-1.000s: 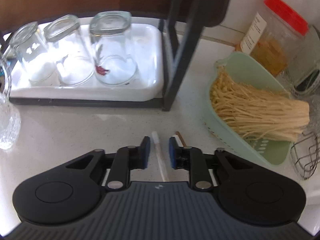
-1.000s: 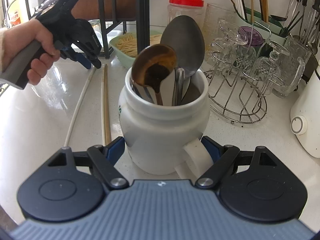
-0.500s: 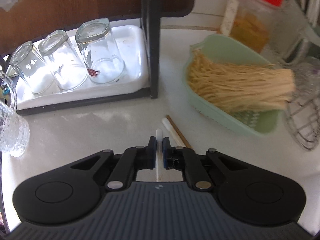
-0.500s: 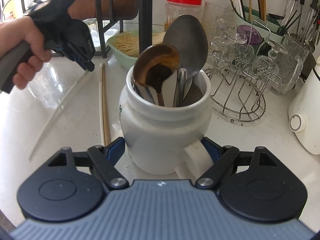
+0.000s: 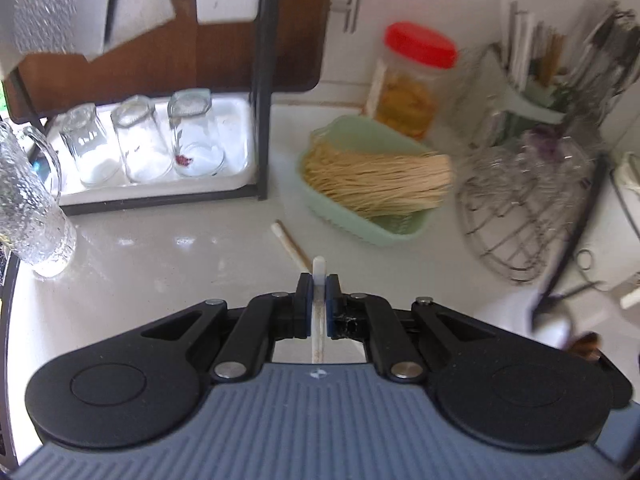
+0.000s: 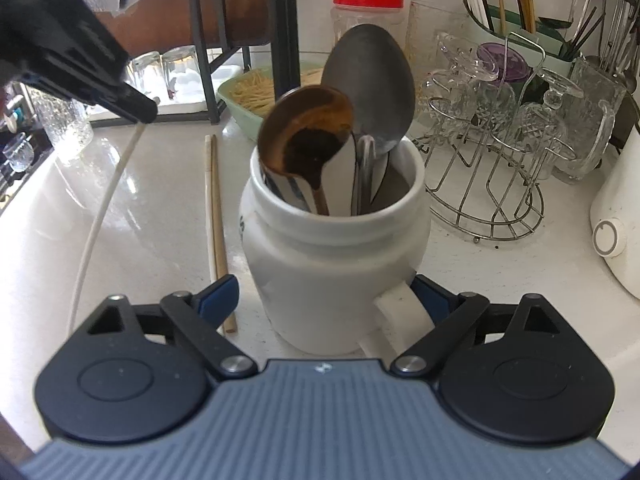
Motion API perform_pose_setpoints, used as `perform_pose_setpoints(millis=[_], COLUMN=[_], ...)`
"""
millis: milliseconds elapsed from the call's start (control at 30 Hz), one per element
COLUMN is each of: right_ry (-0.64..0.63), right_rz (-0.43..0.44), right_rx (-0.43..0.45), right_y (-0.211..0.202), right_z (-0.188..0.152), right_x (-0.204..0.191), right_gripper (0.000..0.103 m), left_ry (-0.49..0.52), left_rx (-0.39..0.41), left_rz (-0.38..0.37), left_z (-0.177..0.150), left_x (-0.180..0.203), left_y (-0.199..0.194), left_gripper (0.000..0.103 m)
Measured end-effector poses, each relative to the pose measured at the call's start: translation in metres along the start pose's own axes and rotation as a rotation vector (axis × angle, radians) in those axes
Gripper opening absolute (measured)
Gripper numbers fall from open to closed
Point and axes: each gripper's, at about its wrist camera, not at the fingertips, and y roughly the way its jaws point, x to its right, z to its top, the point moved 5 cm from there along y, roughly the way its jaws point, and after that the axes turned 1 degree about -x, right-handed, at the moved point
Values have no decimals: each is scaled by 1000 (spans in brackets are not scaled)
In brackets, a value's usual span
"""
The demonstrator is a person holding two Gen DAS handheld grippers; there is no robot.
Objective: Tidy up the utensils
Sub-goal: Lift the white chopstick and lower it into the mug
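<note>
The left gripper (image 5: 319, 292) has its blue-padded fingers clamped on one long white chopstick (image 6: 105, 200), pinched near its top end so that most of its length hangs down towards the glossy white surface (image 6: 160, 208), with the low tip at or just above it. Held so far from its middle, the stick can pivot or slide out between the pads, and its trailing end could drag on the surface or knock the remaining pair of chopsticks, one white and one pale wood (image 6: 214, 220), lying side by side just left of the white ceramic handled jar (image 6: 332, 264). The right gripper (image 6: 325, 300) has been opening its fingers, which now stand apart on either side of the jar's base with a gap on the left, so I judge nothing steadies the jar. It already carries a brown wooden spoon (image 6: 308, 136), a grey metal spoon (image 6: 370, 88) and other utensils, so a chopstick pushed in at a slant could catch a spoon bowl and tip or shove the unheld jar towards the wire glass rack (image 6: 488, 184). Dark printing shows on the jar's left side, too curved away to read; the label on the red-lidded plastic jar (image 5: 412, 84) is blurred.
</note>
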Motion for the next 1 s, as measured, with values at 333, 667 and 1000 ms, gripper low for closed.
perform_pose_setpoints(millis=[333,667,1000], right_ry=[-47,-67,-83], right_rz=[22,26,30], right_rx=[90,101,111], right_y=[-11,-9,-11], right_z=[14,15,12], right_x=[4,5,2], right_gripper=[94,93,90], left_ry=[-41,-22,-6], left_rx=[119,181,214], left_rz=[-83,-167,-213], left_z=[-4,-15,-13], left_x=[23,50,59], left_y=[-65,-103,-124], left_gripper=[7,7,7])
